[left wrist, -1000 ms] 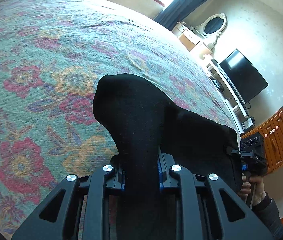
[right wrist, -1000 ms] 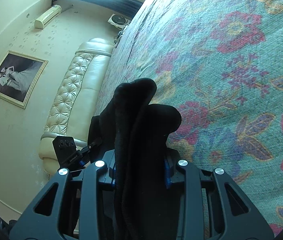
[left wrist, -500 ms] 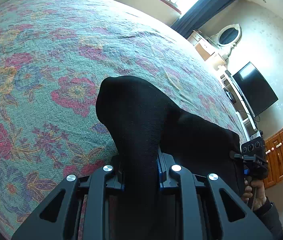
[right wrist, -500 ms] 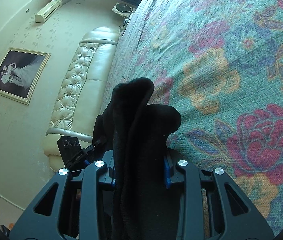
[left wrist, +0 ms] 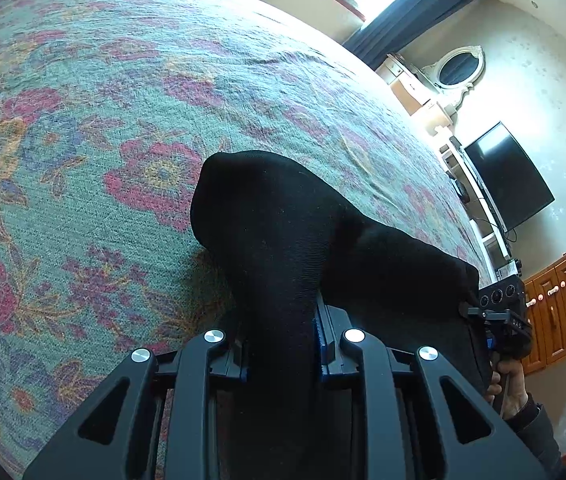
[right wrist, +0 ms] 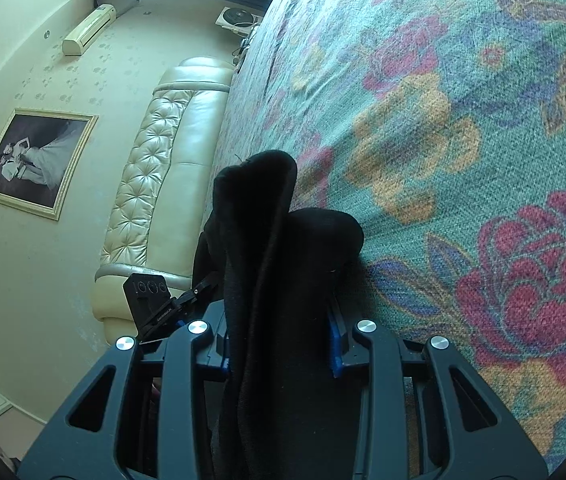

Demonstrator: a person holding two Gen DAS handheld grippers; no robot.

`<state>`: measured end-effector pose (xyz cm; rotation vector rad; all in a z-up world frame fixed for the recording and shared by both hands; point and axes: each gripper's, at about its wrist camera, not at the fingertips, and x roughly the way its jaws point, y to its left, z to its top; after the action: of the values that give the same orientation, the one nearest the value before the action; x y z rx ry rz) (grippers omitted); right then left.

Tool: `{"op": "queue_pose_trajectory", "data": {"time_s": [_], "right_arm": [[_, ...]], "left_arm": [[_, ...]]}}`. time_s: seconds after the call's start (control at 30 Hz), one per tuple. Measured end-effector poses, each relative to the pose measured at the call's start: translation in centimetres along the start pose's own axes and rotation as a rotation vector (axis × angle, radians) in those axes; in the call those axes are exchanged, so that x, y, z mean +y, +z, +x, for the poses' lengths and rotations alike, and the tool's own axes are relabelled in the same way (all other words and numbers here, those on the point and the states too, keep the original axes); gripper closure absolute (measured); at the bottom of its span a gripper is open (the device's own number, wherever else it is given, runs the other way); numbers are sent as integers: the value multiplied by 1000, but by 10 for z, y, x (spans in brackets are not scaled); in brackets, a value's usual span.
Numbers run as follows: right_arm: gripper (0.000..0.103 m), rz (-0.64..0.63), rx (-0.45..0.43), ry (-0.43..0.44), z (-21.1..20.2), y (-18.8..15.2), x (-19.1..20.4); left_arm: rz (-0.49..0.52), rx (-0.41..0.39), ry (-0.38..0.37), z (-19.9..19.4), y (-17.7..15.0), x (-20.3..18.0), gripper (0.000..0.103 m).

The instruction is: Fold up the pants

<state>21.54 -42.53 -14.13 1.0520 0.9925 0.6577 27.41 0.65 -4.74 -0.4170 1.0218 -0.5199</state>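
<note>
Bedroom interior: a bed under a teal floral bedspread (left wrist: 131,92) fills most of both views, backed by a cream tufted headboard (right wrist: 163,176) beneath a framed photograph (right wrist: 37,162) and a wall air conditioner (right wrist: 89,35). Opposite stand an oval mirror (left wrist: 459,69), a dark television (left wrist: 509,176) and a wooden cabinet (left wrist: 559,312). Daylight enters a window with dark curtains (left wrist: 415,12).

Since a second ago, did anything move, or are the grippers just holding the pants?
Both grippers carried the pants forward over the bedspread: its flowers slid toward the cameras in both views. Nothing was grabbed or dropped. The left gripper and right gripper stay clamped on bunched black cloth, which pokes out between the fingers in the same shape as before.
</note>
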Motion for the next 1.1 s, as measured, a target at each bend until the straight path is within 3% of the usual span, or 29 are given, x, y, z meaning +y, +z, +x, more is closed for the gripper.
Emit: {"op": "queue_pose_trajectory", "data": {"time_s": [0.13,0.3,0.47,0.7,0.73,0.77,0.8,0.87,1.0,1.1], "right_arm": [[64,16,-6,-3,-4,-2,-3],[49,27,-36,-19,-18,-8,-5],[34,19,-55,-53,-43,-33,0],[29,6,-14,-61,-52,-75,6],[30,-5,-5,-67,-51,-78,9],[40,-22,9,-94,-49,-79,11],[60,-32,19,-145,-46,-80,13],[68,-28,34,-157,-44,-82,9],[74,-31,50,-130,-46,-84,-3],[73,-31,48,-106,-47,-83,-8]], "left_arm": [[0,3,-20,-5,-3,3,66],[-23,-12,-47,-25,-12,13,64],[-60,-11,-63,-56,-45,25,56],[-186,-31,-124,-75,-92,34,56],[-184,-36,-120,-76,-96,32,56],[-175,-41,-109,-78,-99,30,56],[-162,-42,-98,-78,-101,28,55],[-142,-47,-76,-79,-104,23,49],[-186,-52,-115,-81,-112,28,47],[-155,-43,-123,-79,-116,27,44]]}}
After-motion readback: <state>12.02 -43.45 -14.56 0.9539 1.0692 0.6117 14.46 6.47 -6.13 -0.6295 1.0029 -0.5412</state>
